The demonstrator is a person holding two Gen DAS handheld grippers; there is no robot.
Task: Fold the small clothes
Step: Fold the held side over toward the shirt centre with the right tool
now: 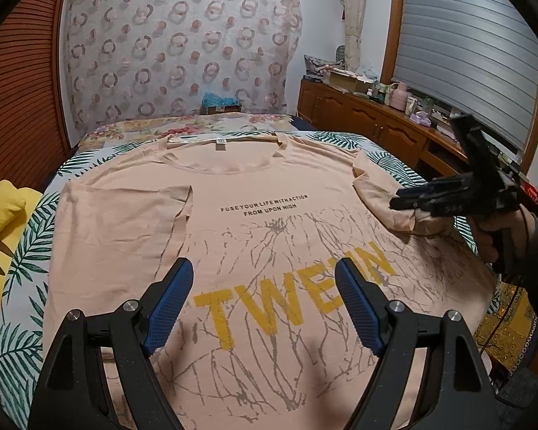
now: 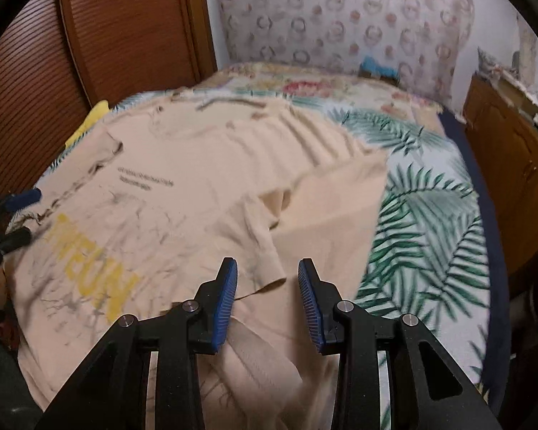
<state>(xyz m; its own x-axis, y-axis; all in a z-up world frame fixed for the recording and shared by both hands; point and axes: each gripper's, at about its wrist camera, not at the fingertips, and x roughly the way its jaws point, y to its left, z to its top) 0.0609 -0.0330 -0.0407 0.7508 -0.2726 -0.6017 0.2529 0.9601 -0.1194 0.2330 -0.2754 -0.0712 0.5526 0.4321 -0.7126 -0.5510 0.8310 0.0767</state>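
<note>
Beneath both tongs: peach cotton T-shirt with yellow lettering [image 1: 254, 215] flat on leaf-print bed [image 1: 28, 286]. Left tongs [image 1: 263, 304] wide, empty, over chest print. Right tongs [image 2: 268, 301] partly open, crumpled sleeve [image 2: 265, 251] lying loose between, unpinched. Fabric light, limp; likely best pinched at sleeve hem.

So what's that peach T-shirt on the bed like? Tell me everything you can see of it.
The peach T-shirt is a soft knit lying front-up, flat on the leaf-print bedspread, neck toward the headboard with a white label inside the collar. Small black lines read "FUSE YOUR LIFE WITH ACTION / FROM UPON HIGH"; below are grey crack-like lines and big yellow letters. One sleeve is folded onto the chest; the other lies rumpled under the right gripper, whose pads are not pressing on it.
</note>
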